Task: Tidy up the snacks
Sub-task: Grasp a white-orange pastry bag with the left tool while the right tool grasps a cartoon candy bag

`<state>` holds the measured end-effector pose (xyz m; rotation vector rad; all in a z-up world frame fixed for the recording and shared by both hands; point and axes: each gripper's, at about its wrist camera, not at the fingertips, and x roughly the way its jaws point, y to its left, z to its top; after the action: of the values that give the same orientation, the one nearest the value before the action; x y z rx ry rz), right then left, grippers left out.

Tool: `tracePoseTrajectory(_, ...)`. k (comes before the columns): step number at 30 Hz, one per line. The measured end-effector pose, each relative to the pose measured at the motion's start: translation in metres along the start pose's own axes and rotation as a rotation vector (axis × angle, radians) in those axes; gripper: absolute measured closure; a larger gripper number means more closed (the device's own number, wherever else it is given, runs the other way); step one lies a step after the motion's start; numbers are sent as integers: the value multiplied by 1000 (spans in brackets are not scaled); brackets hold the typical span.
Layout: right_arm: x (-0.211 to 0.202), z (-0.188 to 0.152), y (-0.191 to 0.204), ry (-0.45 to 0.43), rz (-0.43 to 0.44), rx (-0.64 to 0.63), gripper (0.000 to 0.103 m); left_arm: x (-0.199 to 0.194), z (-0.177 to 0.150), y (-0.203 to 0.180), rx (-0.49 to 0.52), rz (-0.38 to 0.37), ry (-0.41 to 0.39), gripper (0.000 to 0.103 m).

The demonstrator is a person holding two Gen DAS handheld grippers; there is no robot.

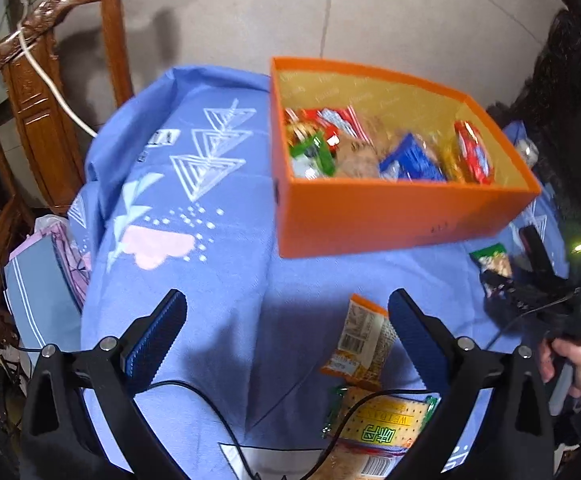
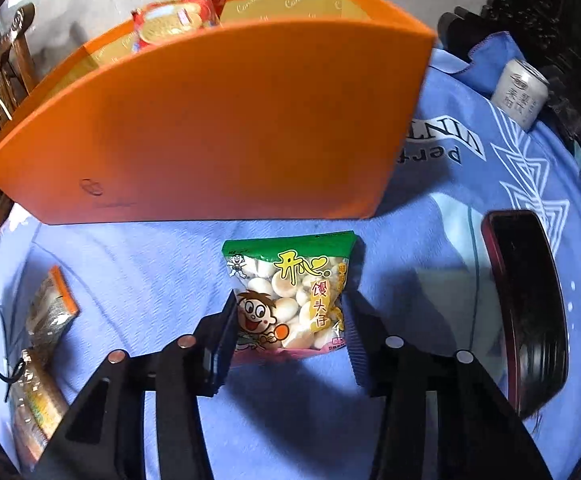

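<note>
This looks like a lived-in room of a home. Ahead of the left gripper (image 1: 286, 332) lies a blue printed cloth (image 1: 218, 240) spread over a table, and beyond its far left corner stands a carved wooden chair (image 1: 50, 80) (glossy, with scrolled rails) on a pale tiled floor (image 1: 250, 8). A white cable (image 1: 46, 76) drapes over the chair. To the left of that gripper, below the table edge, sit soft bags (image 1: 38, 264). Ahead and right of the right gripper (image 2: 290, 320) a drink can (image 2: 520, 92) and a dark phone (image 2: 526, 312) lie on the cloth.
</note>
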<state>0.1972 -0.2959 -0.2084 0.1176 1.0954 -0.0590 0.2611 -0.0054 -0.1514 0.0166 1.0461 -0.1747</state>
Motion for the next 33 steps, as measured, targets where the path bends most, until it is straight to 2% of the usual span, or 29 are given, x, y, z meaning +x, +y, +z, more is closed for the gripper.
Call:
tracePoseTrajectory(4, -35, -21, 7, -53, 52, 35, 55, 16, -7, -18, 52, -15, 23, 4)
tracePoseTrajectory(10, -76, -46, 5, -95, 75, 58, 55, 45, -23, -48, 167, -40, 70, 4)
tracePoseTrajectory(17, -89, -60, 1, -107, 86, 104, 55, 80, -41, -73, 261, -38, 124, 6)
tracePoseTrajectory(18, -89, -61, 3, -107, 88, 106, 55, 84, -43, -74, 272, -38, 133, 12)
tracePoseTrajectory(19, -88, -62, 3, -108, 89, 108, 55, 89, -45, -75, 281, -48, 152, 27)
tracePoseTrajectory(20, -87, -62, 3, -108, 92, 110, 55, 94, -48, -75, 279, -61, 179, 33)
tracePoseTrajectory(23, -87, -62, 4, -110, 94, 111, 55, 91, -51, -73, 283, -72, 147, 44)
tracePoseTrajectory(24, -88, -62, 4, -110, 97, 115, 55, 90, -51, -72, 288, -76, 143, 51)
tracePoseTrajectory(28, -88, -61, 6, -112, 98, 115, 55, 88, -52, -68, 268, -82, 134, 59)
tracePoseTrajectory(33, -90, -60, 7, -117, 107, 117, 55, 70, -53, -68, 260, -87, 91, 61)
